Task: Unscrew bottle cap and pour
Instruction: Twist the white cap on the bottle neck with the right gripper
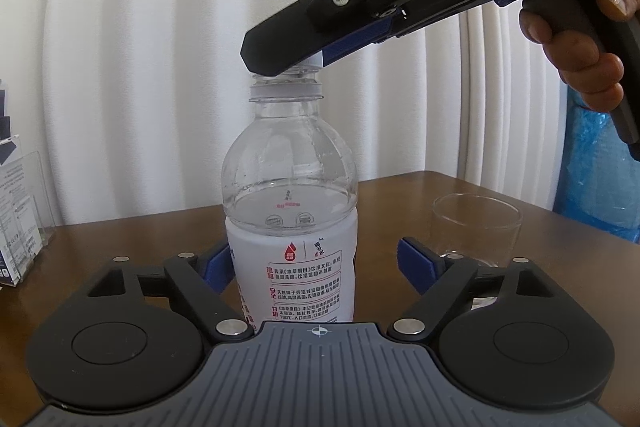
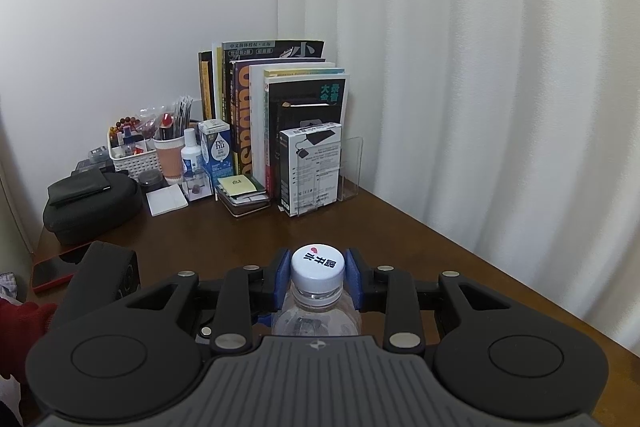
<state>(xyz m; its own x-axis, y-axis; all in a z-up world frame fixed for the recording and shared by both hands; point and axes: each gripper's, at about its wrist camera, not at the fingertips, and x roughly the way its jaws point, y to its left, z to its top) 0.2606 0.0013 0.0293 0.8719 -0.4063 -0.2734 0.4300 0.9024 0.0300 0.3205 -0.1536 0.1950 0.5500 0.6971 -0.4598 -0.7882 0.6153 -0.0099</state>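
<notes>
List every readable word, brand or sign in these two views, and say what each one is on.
"re-nu": small blue-and-white carton beside the books.
"大象会": dark book cover, teal characters; partly legible.
"小": tall black book at the back.
Three black characters and a red mark: white screw cap, upside down, unclear.
Red and black Chinese print: clear plastic bottle's white label, too small.
White box: too small.

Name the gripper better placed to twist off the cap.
Right. The right gripper already brackets the cap, pads at both its sides. The left gripper sits open around the bottle.
</notes>
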